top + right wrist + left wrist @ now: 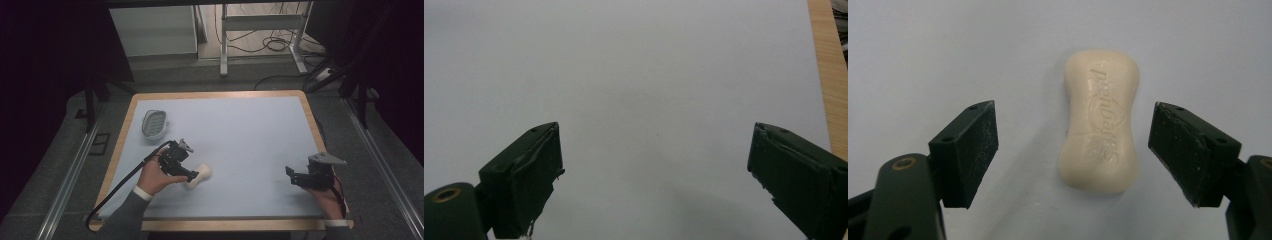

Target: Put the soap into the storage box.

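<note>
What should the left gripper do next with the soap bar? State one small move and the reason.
Probably close the left gripper on the soap bar. Its jaws stand open on either side of the bar, which lies flat on the blue mat between them, untouched. The soap dish sits apart, empty.

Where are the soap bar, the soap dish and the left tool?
soap bar (1100,122), left gripper view, middle of its stamped top.
soap dish (153,123), high view, ribbed inside.
left tool (1073,152), left gripper view, midway between its open jaws.
</note>
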`<state>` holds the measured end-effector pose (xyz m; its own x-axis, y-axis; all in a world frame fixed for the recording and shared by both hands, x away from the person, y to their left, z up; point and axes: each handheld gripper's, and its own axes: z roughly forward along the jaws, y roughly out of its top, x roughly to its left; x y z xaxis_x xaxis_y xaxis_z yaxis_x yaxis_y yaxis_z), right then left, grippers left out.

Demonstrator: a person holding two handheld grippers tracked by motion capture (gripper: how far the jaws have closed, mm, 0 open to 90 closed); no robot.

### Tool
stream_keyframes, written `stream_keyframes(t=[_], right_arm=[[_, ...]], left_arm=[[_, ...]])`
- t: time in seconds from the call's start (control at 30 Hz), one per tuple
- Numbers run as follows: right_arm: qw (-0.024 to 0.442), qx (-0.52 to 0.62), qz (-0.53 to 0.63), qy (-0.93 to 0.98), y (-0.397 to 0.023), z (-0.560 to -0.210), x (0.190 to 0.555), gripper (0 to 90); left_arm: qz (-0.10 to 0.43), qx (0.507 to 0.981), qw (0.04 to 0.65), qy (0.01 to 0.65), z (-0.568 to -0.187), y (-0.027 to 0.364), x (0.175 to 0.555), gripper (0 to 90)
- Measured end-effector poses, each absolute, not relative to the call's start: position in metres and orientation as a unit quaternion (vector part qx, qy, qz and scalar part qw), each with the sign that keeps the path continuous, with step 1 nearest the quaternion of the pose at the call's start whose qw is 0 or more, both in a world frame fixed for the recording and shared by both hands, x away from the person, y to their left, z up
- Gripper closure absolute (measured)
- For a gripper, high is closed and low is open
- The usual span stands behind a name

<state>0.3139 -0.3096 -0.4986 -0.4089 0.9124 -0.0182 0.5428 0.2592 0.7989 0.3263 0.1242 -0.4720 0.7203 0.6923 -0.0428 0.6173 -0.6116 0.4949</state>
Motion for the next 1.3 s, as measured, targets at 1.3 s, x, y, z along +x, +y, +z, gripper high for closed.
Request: stream_keyframes(t=[1.3], right_arm=[[0.256, 0.499, 0.357, 0.747, -0.315, -0.501, 0.315, 7.3]], left_arm=[[0.049, 0.915, 0.201, 0.345, -0.507, 0.097, 0.331, 49.3]])
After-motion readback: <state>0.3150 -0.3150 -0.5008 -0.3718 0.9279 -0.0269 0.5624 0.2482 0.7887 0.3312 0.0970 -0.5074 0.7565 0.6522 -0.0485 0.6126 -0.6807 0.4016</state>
